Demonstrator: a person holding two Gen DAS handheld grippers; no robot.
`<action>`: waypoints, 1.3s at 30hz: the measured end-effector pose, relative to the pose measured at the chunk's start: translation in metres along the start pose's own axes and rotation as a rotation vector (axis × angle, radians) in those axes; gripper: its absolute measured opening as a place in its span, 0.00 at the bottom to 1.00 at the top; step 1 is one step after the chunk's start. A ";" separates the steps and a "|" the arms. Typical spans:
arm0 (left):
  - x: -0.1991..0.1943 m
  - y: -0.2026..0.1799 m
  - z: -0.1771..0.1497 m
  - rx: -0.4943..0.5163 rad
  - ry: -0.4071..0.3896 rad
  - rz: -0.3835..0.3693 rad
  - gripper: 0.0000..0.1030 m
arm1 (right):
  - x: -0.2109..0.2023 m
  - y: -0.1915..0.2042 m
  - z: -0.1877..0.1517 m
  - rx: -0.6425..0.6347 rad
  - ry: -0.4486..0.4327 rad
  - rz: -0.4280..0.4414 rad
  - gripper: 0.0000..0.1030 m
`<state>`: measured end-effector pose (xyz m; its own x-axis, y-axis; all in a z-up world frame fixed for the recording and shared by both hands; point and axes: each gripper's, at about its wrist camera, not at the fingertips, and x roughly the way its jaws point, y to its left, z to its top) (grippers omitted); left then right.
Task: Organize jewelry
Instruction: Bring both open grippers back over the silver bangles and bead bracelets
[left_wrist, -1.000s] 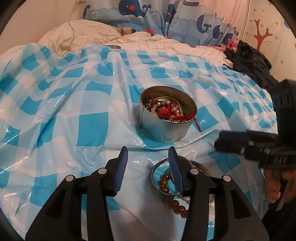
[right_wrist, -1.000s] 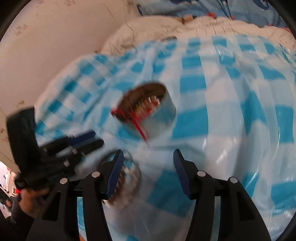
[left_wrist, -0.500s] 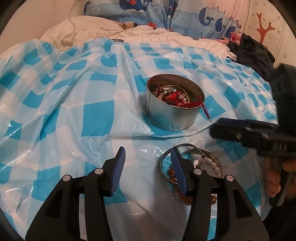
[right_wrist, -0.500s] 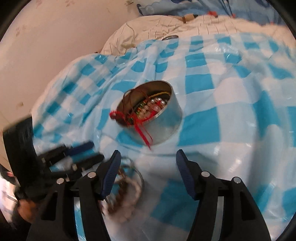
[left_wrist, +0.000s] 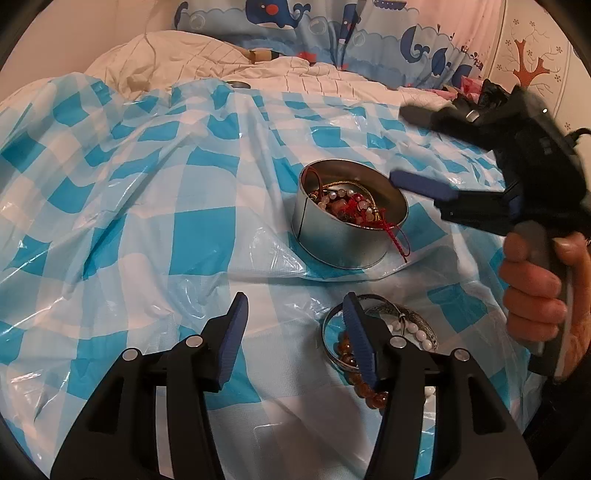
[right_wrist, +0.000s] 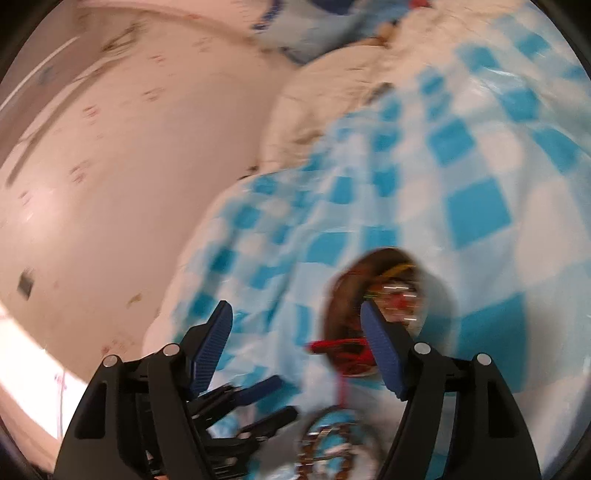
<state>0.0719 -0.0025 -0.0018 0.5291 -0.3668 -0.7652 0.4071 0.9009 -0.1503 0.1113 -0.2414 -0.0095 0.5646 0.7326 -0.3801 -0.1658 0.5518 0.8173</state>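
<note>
My left gripper (left_wrist: 293, 334) hangs half open and empty, its jaws just having widened; the silver bangle (left_wrist: 380, 334) and bead bracelets (left_wrist: 354, 360) lie flat just behind its right finger, nearer this hand. My right gripper (left_wrist: 410, 147), jaws also widening, empty, hovers over the tin (left_wrist: 349, 240).

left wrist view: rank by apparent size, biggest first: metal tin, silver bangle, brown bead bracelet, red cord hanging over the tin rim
1. metal tin
2. silver bangle, though it lies nearer the camera and the left tongs hide part of it
3. brown bead bracelet and red cord: too close to rank, the bracelet being partly hidden
</note>
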 end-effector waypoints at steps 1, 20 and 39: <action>0.001 -0.001 0.000 0.002 0.006 -0.001 0.49 | -0.002 -0.005 0.000 0.018 -0.002 -0.021 0.67; -0.003 0.004 0.000 -0.015 -0.003 -0.005 0.52 | 0.020 -0.005 -0.021 0.042 0.311 -0.024 0.68; 0.010 -0.010 -0.007 0.057 0.063 -0.015 0.52 | -0.022 0.003 -0.005 0.061 0.071 0.073 0.77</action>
<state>0.0678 -0.0134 -0.0119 0.4754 -0.3631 -0.8013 0.4574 0.8801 -0.1274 0.0940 -0.2540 -0.0009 0.4936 0.7974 -0.3471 -0.1531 0.4725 0.8679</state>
